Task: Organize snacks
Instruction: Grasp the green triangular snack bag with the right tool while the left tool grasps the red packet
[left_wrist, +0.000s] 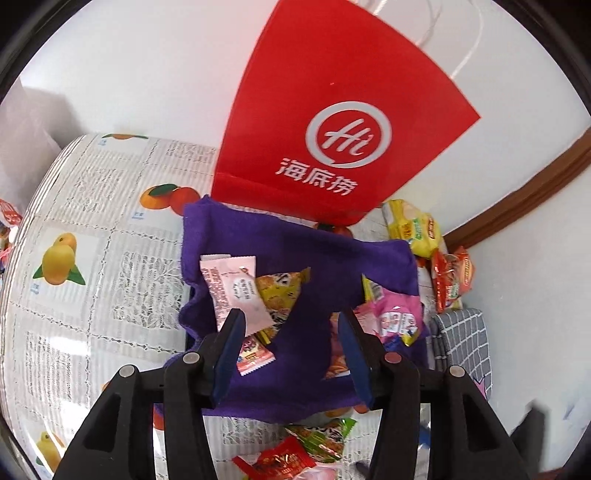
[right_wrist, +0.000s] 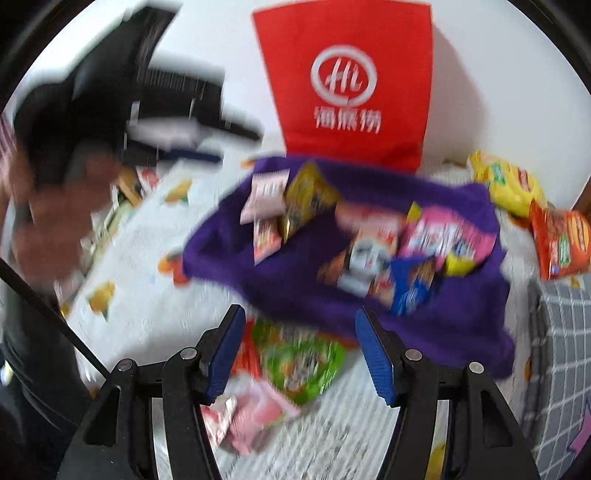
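A purple felt organizer (left_wrist: 295, 258) lies on the table with snack packets in its pockets. My left gripper (left_wrist: 291, 317) hangs open just above it, with nothing between its pads. Beside its left finger lie a pink sachet (left_wrist: 236, 288), a yellow packet (left_wrist: 280, 291) and a small red-and-white packet (left_wrist: 255, 356). Pink packets (left_wrist: 391, 317) fill the right pocket. The right wrist view is blurred. There my right gripper (right_wrist: 299, 314) is open and empty above a green packet (right_wrist: 303, 362) and a pink packet (right_wrist: 258, 410), in front of the organizer (right_wrist: 295, 288).
A red paper bag (left_wrist: 332, 122) stands against the wall behind the organizer. At the right lie a yellow snack bag (left_wrist: 417, 229), an orange-red one (left_wrist: 450, 277) and a grey checked cloth (left_wrist: 465, 343). A fruit-print tablecloth (left_wrist: 92, 258) covers the table. A hand (right_wrist: 55, 221) shows at left.
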